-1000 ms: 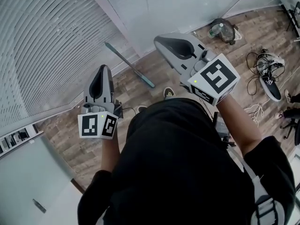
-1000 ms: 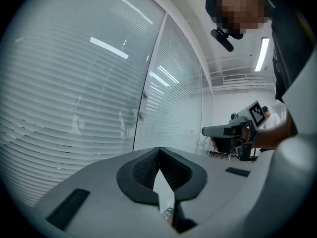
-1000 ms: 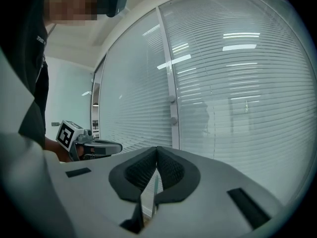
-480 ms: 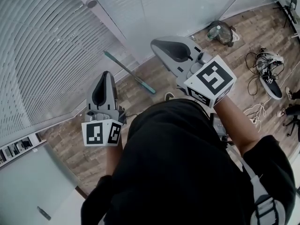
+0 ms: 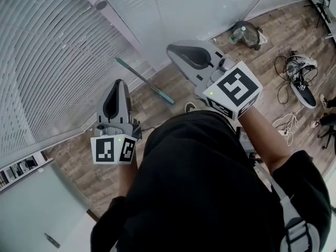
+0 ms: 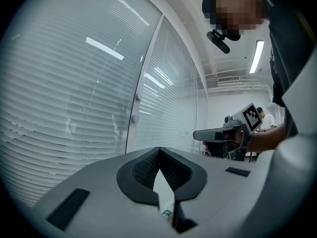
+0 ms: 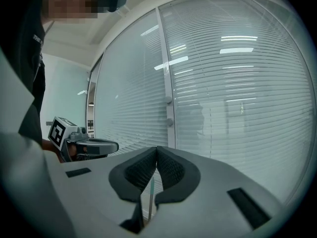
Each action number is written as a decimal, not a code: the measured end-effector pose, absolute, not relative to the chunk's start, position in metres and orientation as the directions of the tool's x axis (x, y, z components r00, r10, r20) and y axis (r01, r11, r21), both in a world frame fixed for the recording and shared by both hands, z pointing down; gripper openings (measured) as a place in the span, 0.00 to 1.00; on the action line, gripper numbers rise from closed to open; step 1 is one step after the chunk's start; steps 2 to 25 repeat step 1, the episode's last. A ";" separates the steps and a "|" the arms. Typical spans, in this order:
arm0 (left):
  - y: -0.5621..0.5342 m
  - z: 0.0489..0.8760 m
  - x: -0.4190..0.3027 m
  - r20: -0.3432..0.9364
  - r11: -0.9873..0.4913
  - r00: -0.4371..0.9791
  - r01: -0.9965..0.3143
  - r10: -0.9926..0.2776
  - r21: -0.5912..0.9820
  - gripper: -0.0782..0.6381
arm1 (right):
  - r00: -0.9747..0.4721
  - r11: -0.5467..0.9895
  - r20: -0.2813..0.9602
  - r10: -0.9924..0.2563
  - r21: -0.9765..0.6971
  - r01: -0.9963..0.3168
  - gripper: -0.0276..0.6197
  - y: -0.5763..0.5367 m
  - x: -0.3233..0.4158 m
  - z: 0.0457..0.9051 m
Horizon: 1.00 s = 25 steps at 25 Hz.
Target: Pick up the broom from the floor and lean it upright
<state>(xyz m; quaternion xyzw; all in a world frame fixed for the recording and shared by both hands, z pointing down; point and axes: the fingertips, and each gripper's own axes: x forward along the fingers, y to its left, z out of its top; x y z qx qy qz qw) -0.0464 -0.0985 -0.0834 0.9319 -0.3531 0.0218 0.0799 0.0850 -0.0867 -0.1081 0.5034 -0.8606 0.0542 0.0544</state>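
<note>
The broom (image 5: 144, 81) has a teal handle and stands tilted against the blind-covered glass wall (image 5: 52, 62), its lower end on the wood floor. Through the gap under my right jaws its handle (image 7: 150, 197) shows as a thin upright green line some way off. My left gripper (image 5: 118, 83) is held out level to the left of the broom, shut and empty (image 6: 159, 150). My right gripper (image 5: 171, 49) is held to the broom's right, also shut with nothing in it (image 7: 157, 148). Neither gripper touches the broom.
A white frame post (image 5: 123, 17) divides the glass panels. At the right, a dark shoe and tangled cables (image 5: 300, 88) lie on the floor. A bag with a bottle (image 5: 248, 33) sits by the wall. The person's foot (image 5: 189, 105) is near the broom's base.
The head view has shifted slightly. Both grippers stay shut and nearly still, and the broom has not moved.
</note>
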 end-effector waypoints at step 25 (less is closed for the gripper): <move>-0.099 -0.083 -0.046 0.098 -0.739 0.752 -0.659 -0.652 0.135 0.14 | -0.485 0.484 0.150 -0.862 -0.039 -0.874 0.07 -0.087 0.085 -0.108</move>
